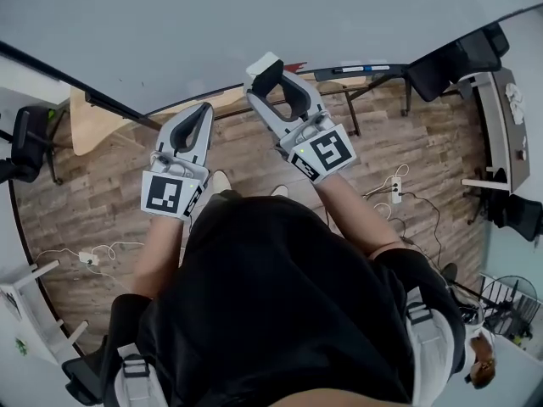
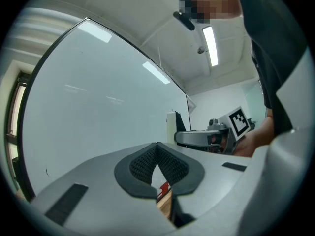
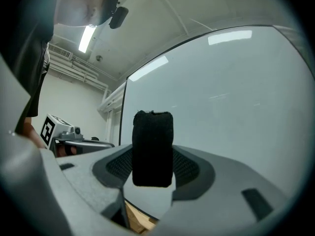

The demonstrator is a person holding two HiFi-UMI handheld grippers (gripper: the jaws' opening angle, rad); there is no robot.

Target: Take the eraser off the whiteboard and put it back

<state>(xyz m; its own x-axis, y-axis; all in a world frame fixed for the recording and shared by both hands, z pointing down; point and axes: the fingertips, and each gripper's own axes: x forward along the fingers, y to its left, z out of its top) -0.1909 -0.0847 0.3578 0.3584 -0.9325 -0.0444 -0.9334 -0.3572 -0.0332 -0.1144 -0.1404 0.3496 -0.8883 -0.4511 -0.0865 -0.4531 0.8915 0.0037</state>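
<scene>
Right gripper view: right gripper [image 3: 153, 173] is grasping the black eraser [image 3: 153, 146] in its jaws, near the whiteboard [image 3: 231, 97]; left gripper [image 2: 157, 149] is holding its jaws clenched, empty.

Wood-plank floor [image 1: 93, 202]; white power strip [image 1: 395, 189] with cables, right; black chair [image 1: 454, 62] upper right; ceiling light [image 2: 210, 45] lit

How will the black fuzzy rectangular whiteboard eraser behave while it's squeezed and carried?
Probably soft-faced: the black fuzzy eraser looks felt-covered, so it should grip rather than slip. Likely light; the right gripper holds it upright by its sides alone. Flat-sided, so unlikely to roll.
</scene>
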